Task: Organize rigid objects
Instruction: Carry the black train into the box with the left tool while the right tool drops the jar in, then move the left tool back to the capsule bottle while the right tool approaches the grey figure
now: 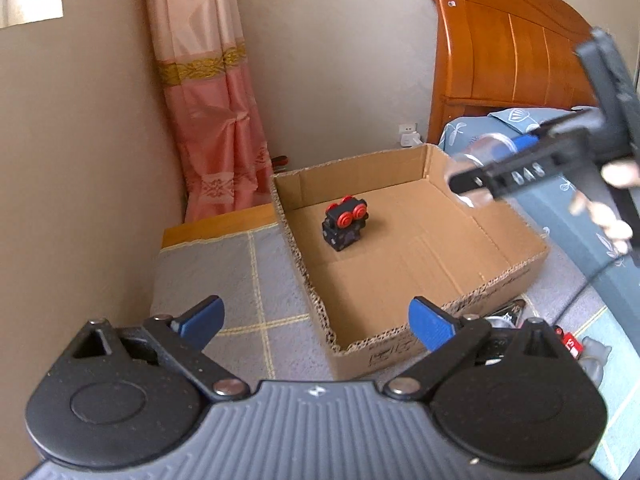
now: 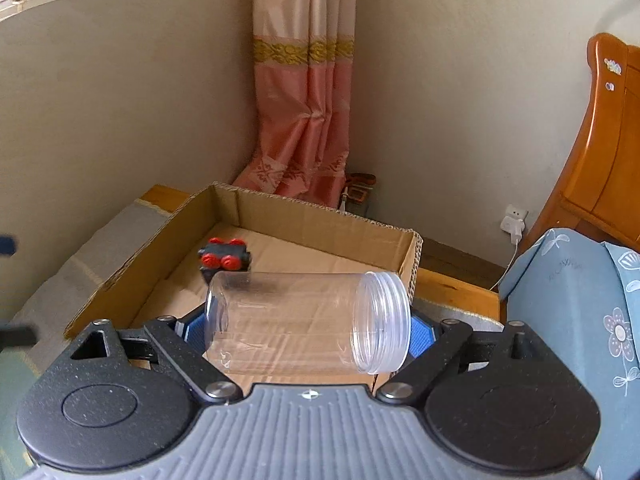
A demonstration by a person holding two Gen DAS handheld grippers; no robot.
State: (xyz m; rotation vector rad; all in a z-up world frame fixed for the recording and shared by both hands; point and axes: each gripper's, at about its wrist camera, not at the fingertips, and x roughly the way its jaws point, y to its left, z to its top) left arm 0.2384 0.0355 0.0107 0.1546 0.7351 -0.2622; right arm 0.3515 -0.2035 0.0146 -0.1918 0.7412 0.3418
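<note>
A shallow open cardboard box [image 1: 360,168] stands on a grey checked cloth. Inside it, toward the far left, lies a black toy block with red wheels [image 1: 345,226], also visible in the right wrist view [image 2: 224,260]. My left gripper [image 1: 316,316] hovers over the box's near corner, open, with nothing between its blue pads. My right gripper [image 2: 306,328] is shut on a clear plastic jar [image 2: 308,320], which lies sideways with its threaded mouth to the right, over the box's [image 2: 320,228] near side. From the left wrist view, the right gripper [image 1: 492,160] and jar [image 1: 480,152] hang above the box's right wall.
A bed with a blue flowered cover [image 2: 580,300] and a wooden headboard [image 1: 508,40] lies to the right. A pink curtain [image 1: 212,120] hangs in the corner beside a wall socket [image 2: 514,220]. Small items [image 1: 576,348] lie on the cloth by the box's near right. A hand [image 1: 612,200] holds the right gripper.
</note>
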